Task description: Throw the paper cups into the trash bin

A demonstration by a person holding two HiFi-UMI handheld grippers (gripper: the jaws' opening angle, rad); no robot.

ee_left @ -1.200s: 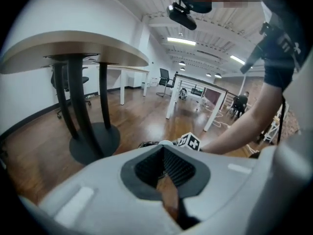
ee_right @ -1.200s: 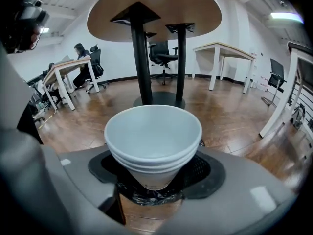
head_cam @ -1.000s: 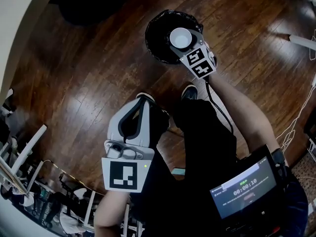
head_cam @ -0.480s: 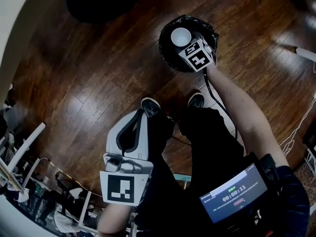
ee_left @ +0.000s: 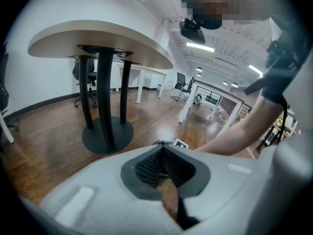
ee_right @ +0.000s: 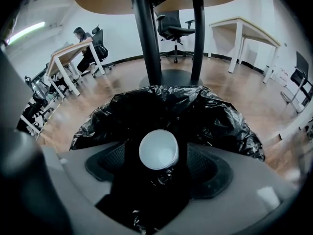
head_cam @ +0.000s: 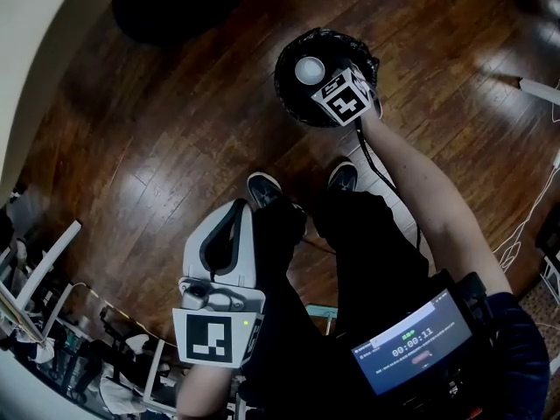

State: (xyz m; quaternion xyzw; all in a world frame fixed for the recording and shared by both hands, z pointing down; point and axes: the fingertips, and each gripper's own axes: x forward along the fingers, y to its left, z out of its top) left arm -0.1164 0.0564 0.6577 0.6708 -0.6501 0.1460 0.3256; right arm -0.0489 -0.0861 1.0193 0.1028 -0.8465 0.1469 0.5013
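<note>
A white paper cup (head_cam: pixel 309 69) is over the mouth of the trash bin (head_cam: pixel 290 99), which is lined with a black bag. My right gripper (head_cam: pixel 317 77) hangs just above the bin's near rim. In the right gripper view the cup (ee_right: pixel 158 149) sits upright between the jaws with dark gaps on both sides; the pads (ee_right: pixel 111 163) do not touch it, and the jaws of the right gripper (ee_right: pixel 159 164) are opening. The black bag (ee_right: pixel 210 114) fills the space below. My left gripper (head_cam: pixel 238 210) is held near the person's waist, its tips together and empty (ee_left: pixel 164 163).
The person's two shoes (head_cam: pixel 262 187) stand on the wood floor just short of the bin. A dark round table base (head_cam: pixel 175 7) lies at the far left, with its legs (ee_right: pixel 146 38) behind the bin. Chairs (head_cam: pixel 52 322) crowd the lower left. White cables (head_cam: pixel 525 226) run along the right.
The right gripper carried the cup from the bin's edge over its mouth. Its jaws have spread and the cup now looks smaller and lower, free of the pads. The left gripper barely moved.
</note>
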